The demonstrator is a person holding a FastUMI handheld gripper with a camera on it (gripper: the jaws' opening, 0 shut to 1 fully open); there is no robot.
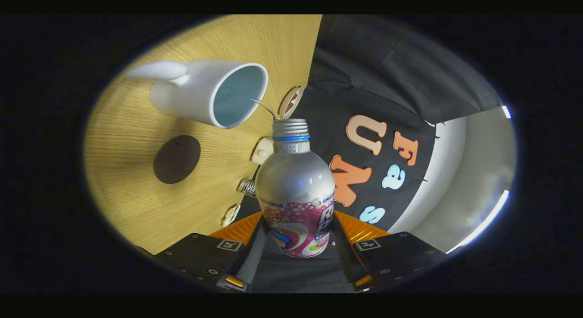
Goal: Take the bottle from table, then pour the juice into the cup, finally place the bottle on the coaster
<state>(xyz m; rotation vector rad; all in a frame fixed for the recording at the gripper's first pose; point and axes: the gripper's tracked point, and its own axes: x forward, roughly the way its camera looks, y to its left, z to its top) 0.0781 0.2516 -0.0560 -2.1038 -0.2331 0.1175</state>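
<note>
Gripper clamps the tilted bottle, a thin stream entering the cup.

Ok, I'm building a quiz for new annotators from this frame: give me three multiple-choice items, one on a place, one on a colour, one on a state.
1. Where does the dark round coaster lie?
A. on the wooden table, beside the cup
B. under the bottle
C. inside the cup

2. What colour is the outside of the cup?
A. red
B. white
C. green

3. What state is the bottle in?
A. capped and standing on the table
B. lying loose on the table
C. uncapped, held between the fingers of the gripper, a thin stream running from its mouth to the cup

Answers:
1 A: the coaster sits bare on the wood next to the cup, apart from the bottle.
2 B: its wall and handle are white, the inside pale blue.
3 C: the threaded neck is bare and both fingers press the bottle's sides.
</note>
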